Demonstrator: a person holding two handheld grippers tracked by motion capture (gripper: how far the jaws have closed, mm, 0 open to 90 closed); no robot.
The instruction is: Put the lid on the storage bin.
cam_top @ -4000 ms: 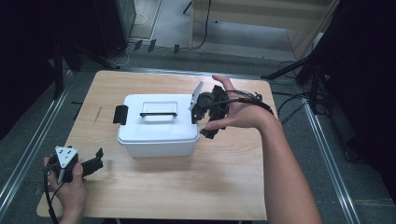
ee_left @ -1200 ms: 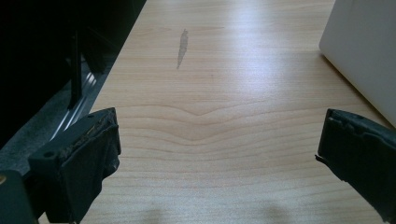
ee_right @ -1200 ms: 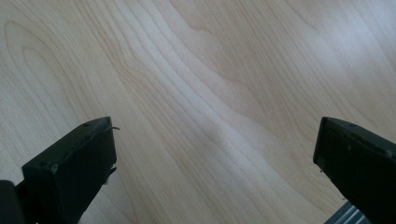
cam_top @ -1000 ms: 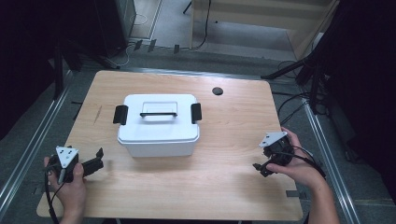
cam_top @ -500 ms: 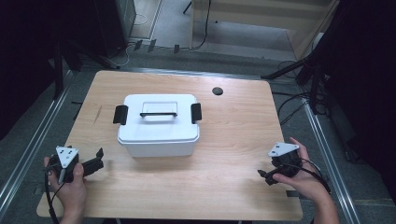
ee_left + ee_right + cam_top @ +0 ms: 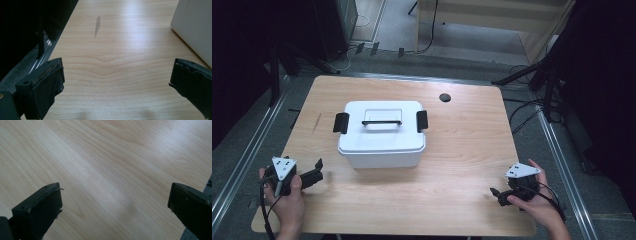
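High view: white lidded box [image 6: 382, 134] sits centre-left on the wooden table [image 6: 462, 150], lid on, black latches at both ends look folded up, handle lying flat, prob closed for good. Left gripper [image 6: 314, 172] rests at the near left corner, right gripper [image 6: 497, 195] at the near right corner, both well apart from the box, parked as if work's over.

Left gripper view: jaws spread wide, nothing btwn them, just bare wood w/ a grey smudge [image 6: 97, 25]; box corner [image 6: 195, 27] at upper right, off to the side.

Right gripper view: jaws likewise released, empty, only table grain ahead.

Vs 4 s ago: right hand was up at the box's right latch; since then it has pulled back to the near edge. Left gripper hasn't moved, box unmoved
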